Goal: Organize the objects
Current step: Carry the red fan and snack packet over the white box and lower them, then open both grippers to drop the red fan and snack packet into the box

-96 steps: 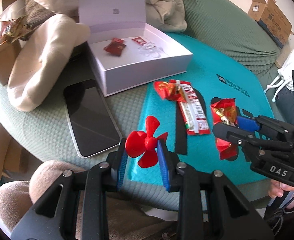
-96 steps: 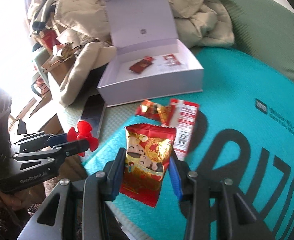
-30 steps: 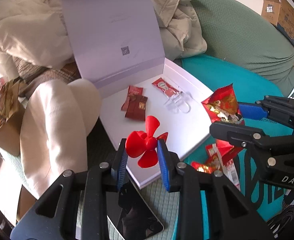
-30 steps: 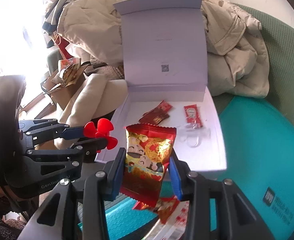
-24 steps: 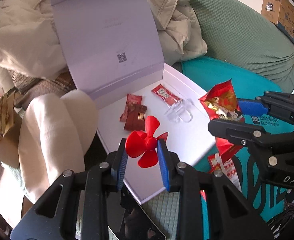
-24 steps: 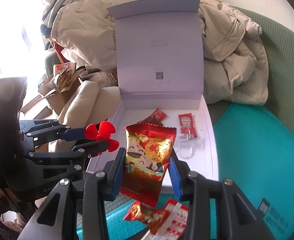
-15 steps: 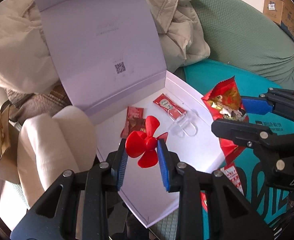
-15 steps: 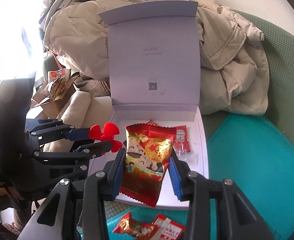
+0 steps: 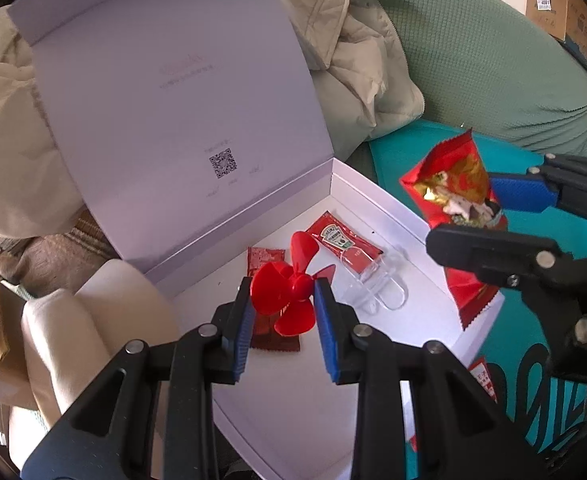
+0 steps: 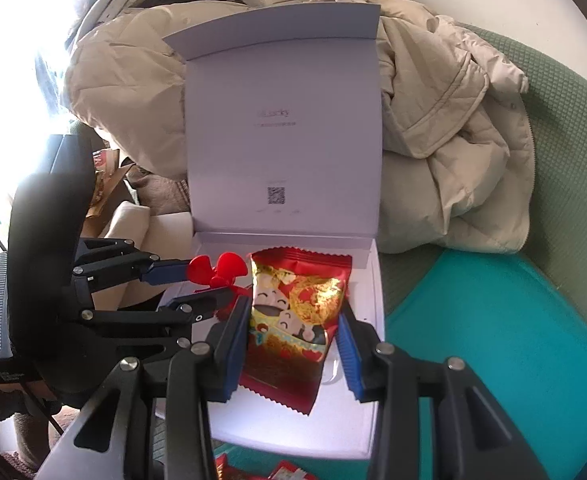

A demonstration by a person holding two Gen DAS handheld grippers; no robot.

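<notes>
Red plastic, a small fan [image 9: 293, 280], sits pinched by its hub between the blue pads of the left claw [image 9: 281, 312], blades sticking out above and below the pads. It hangs over the open white box [image 9: 377, 196], whose floor ahead of and under this claw holds two dark red sachets [image 9: 265, 258], a ketchup packet [image 9: 335, 236] and a clear clip [image 9: 377, 292]. To its right the right claw [image 10: 293, 336] is clamped on a red-and-gold snack bag [image 10: 293, 320], also above the box floor, with the raised lid [image 10: 281, 128] standing just beyond both.

Risks, as I judge them:

- The hub grip is narrow and the blades are thin, so a squeeze or a knock against the lid or wall could bend a blade or twist the fan out of the pads.
- Let go from this height, the light fan may bounce or roll, landing on the sachets or tipping over the low front wall.
- The two claws are close side by side; lowering both at once could make their fingers collide, or the bag could brush the fan.
- The bag is soft and held by its middle, so its lower edge may snag on the clip or drag the ketchup packet.
- The lid leans on a beige coat [image 10: 445, 128]; a push on it might fold it down or shift the box.
</notes>
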